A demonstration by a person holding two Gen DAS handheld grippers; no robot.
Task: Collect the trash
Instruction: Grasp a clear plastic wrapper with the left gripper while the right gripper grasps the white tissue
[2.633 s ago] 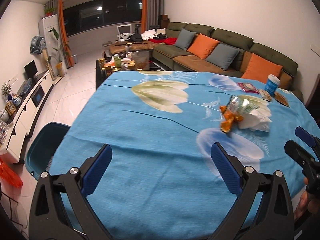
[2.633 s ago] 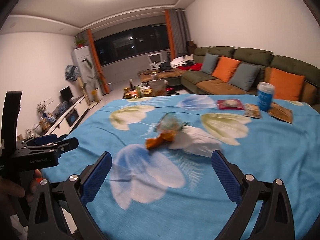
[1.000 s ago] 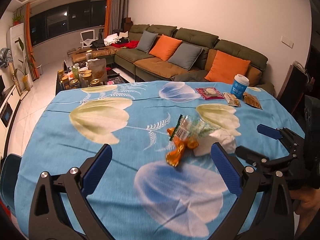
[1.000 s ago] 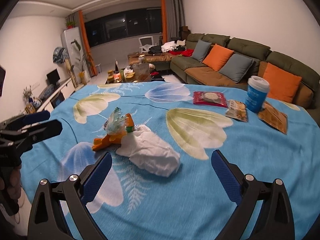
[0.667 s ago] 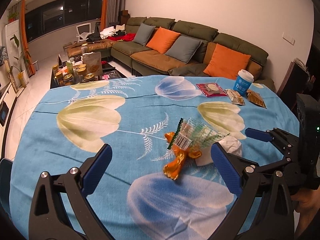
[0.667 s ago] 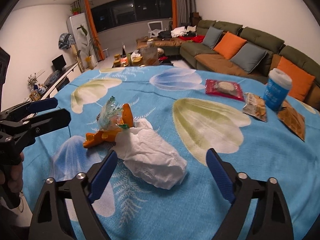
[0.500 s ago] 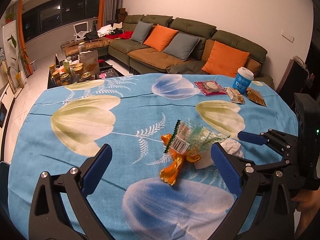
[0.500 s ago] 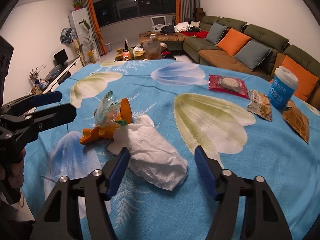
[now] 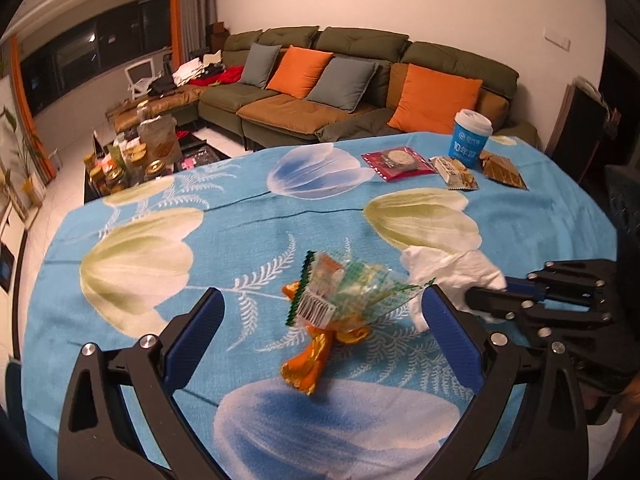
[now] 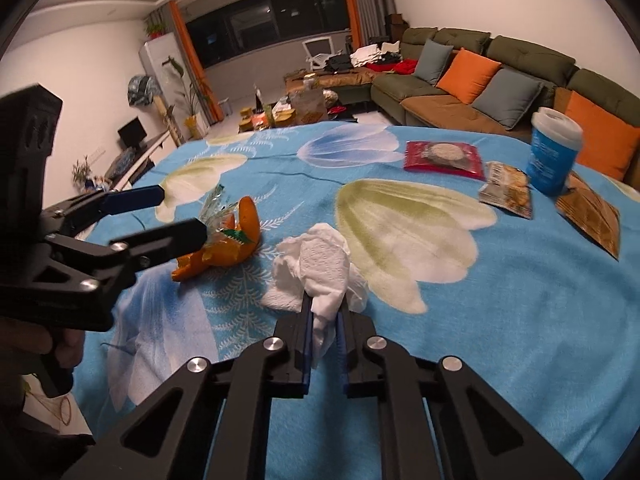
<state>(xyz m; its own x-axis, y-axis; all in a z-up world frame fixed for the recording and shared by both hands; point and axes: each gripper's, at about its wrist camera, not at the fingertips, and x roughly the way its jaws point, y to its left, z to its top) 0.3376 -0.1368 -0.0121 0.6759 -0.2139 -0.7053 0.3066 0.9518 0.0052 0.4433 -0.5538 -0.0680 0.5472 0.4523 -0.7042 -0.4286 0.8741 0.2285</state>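
Observation:
On the blue flowered tablecloth lies a crumpled white tissue. My right gripper is closing its jaws on the tissue's near end, and the pads pinch it. Left of the tissue a clear green-edged wrapper rests on orange peel. My left gripper is open, its fingers either side of the wrapper without touching it.
At the far right of the table stand a blue paper cup, a red snack packet and two brown packets. A green sofa lies beyond. A cluttered low table is at far left.
My right gripper went from wide open to pinched on the tissue, moving in toward it. My left gripper moved closer to the wrapper and peel, still open.

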